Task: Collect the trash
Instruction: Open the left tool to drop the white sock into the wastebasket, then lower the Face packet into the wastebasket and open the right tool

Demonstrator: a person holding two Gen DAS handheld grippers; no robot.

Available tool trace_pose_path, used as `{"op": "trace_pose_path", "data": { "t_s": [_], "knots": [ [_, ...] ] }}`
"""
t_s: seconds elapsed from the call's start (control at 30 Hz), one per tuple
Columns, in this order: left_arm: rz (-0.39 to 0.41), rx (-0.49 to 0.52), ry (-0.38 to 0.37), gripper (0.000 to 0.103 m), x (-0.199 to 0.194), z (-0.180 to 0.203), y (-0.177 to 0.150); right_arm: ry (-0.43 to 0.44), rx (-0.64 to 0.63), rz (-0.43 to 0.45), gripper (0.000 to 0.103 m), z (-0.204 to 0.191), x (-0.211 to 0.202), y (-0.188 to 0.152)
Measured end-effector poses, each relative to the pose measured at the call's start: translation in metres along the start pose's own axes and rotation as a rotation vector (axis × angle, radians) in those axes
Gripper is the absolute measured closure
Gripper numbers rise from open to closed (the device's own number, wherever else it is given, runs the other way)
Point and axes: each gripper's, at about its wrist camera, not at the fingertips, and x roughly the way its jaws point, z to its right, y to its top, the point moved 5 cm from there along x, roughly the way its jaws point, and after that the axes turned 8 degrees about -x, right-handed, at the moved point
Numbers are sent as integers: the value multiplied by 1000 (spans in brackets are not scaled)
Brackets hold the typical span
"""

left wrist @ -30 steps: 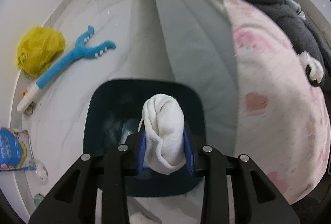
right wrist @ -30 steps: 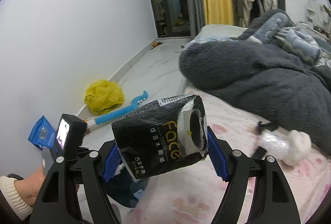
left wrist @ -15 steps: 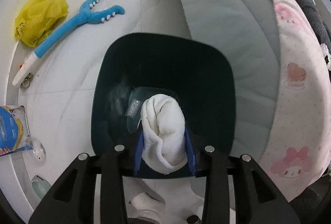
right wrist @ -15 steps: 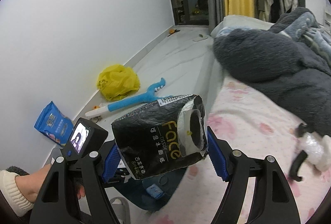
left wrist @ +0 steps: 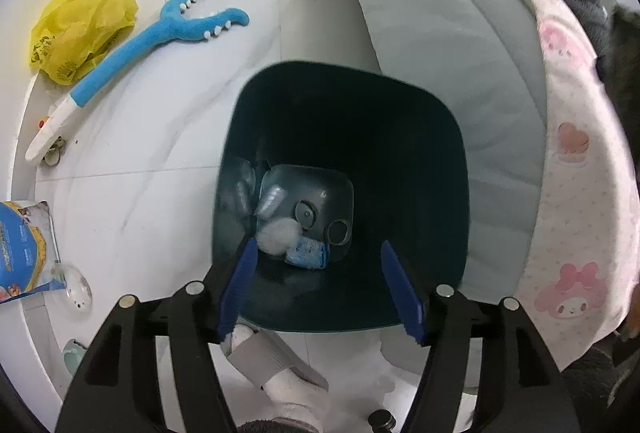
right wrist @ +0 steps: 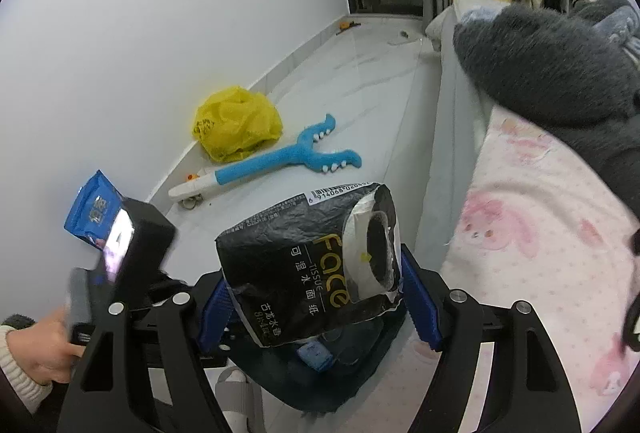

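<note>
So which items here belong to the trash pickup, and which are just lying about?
Part of the job:
- dark bin
- white wad at the bin's bottom
- black tissue pack, clamped in the right gripper
- left gripper, jaws opening, nothing between them

Lying about, untouched:
- yellow bag
- blue plush grabber
- blue snack packet
- grey blanket

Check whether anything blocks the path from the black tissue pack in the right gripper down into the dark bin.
Nothing visible blocks it. The black tissue pack sits clamped in the right gripper, with the bin directly below. In the left wrist view the bin's mouth is open, apart from the left gripper over it, jaws opening and empty.
</note>
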Motion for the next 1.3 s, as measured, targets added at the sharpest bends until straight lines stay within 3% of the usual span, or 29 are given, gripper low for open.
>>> {"op": "trace_pose_path", "data": {
  "t_s": [0.47,0.73,1.03,1.3],
  "knots": [
    [199,7,-31,34,-56,-18,20,3,28,-170,28,-9,69,-21],
    [324,40,-72,41,-89,-11,29,19,28,-263,28,-23,107,-42],
    [486,45,-130,49,-133,-7,37,15,-16,-359,28,-40,137,-62],
    [595,73,-148,50,-162,8,38,-5,-36,-403,26,-39,142,-75]
  ]
}}
